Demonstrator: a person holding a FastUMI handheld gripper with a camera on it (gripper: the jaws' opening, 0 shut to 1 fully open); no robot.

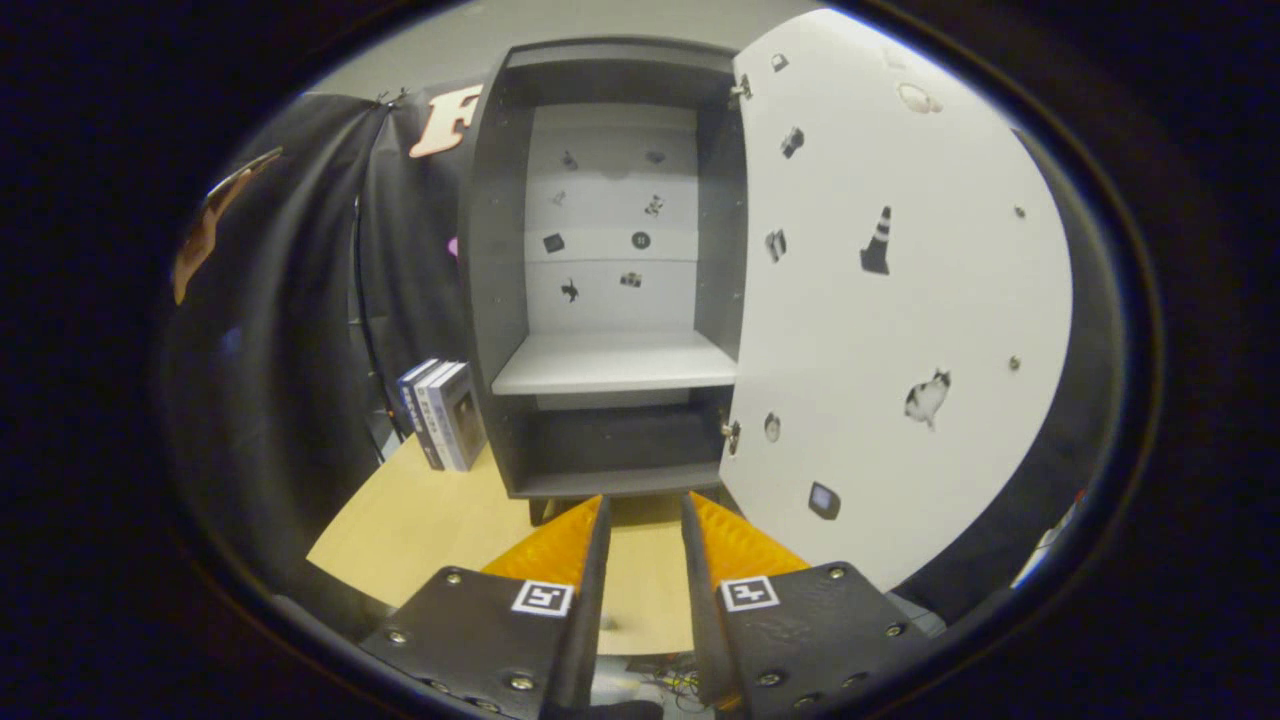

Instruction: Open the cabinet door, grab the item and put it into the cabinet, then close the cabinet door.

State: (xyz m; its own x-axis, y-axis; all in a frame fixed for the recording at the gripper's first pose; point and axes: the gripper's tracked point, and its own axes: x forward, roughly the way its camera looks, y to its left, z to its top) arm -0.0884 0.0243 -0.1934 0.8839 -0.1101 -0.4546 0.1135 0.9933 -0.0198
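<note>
cabinet (pixel 610 300) door (pixel 900 320) swung wide open; jaws parted, seemingly holding nothing, just before the cabinet's base.

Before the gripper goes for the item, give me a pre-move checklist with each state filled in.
1. Cabinet door swung open: ok.
2. Middle shelf free to take the item: ok.
3. Gripper fingers apart with nothing between them: ok.
4. Item located, the books standing on the table beside the cabinet: cannot tell that they are the item.
5. Path from the fingers to the books unobstructed: ok.
</note>
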